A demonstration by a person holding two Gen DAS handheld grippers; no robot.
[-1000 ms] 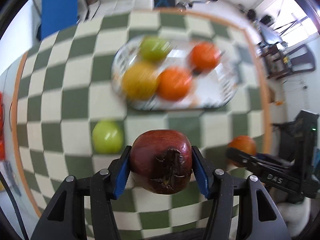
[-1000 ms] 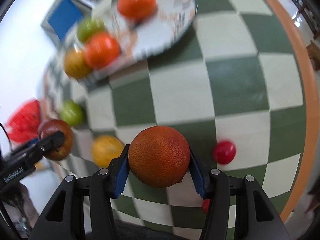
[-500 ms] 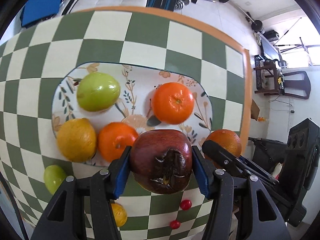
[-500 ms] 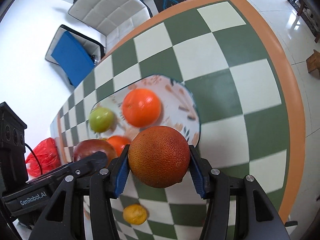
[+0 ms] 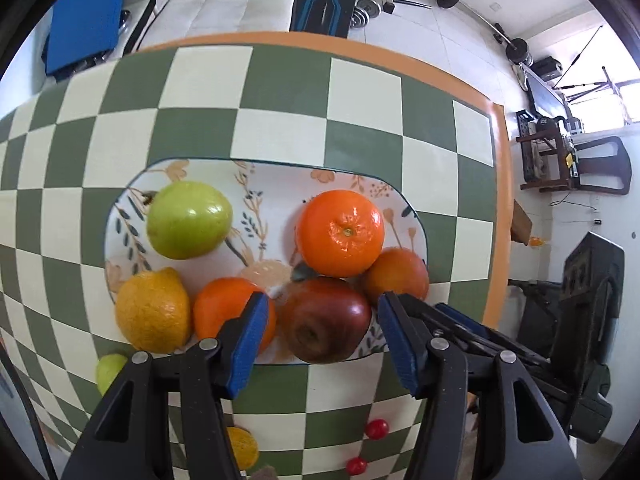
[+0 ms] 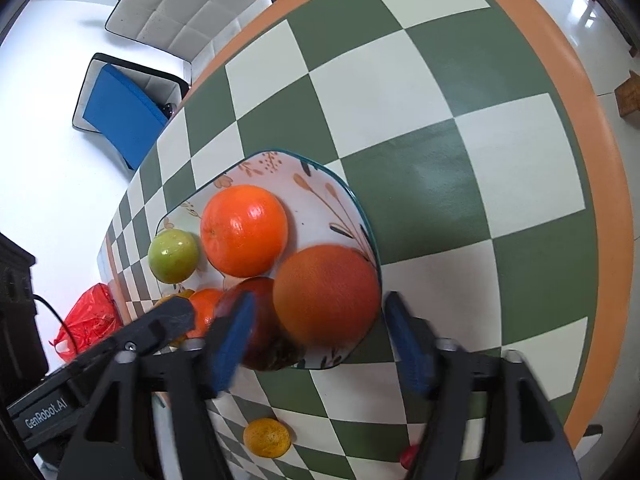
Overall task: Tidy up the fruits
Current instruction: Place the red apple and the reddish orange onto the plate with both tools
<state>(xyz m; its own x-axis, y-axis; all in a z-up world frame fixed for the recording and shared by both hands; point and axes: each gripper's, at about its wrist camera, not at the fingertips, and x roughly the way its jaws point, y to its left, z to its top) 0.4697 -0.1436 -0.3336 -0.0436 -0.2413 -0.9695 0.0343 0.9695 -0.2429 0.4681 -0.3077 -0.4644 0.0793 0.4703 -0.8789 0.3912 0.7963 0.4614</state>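
Observation:
A floral plate (image 5: 276, 184) on the checkered table holds a green apple (image 5: 188, 220), a lemon (image 5: 152, 310), two oranges (image 5: 340, 232) (image 5: 224, 306), a dark red apple (image 5: 326, 324) and a reddish orange (image 5: 398, 274). My left gripper (image 5: 322, 338) is open, its jaws apart on either side of the red apple. My right gripper (image 6: 320, 340) is open around the reddish orange (image 6: 326, 296), which rests on the plate's rim (image 6: 360, 208) next to the red apple (image 6: 260, 328).
Off the plate lie a small green fruit (image 5: 110, 370), a small orange fruit (image 6: 267, 438) and small red fruits (image 5: 377, 429). The table's orange edge (image 6: 592, 160) runs along the right. A red bag (image 6: 86, 320) and chairs stand beyond.
Both grippers came over the plate and opened. The red apple and the reddish orange left the jaws and now rest on the plate's near side.

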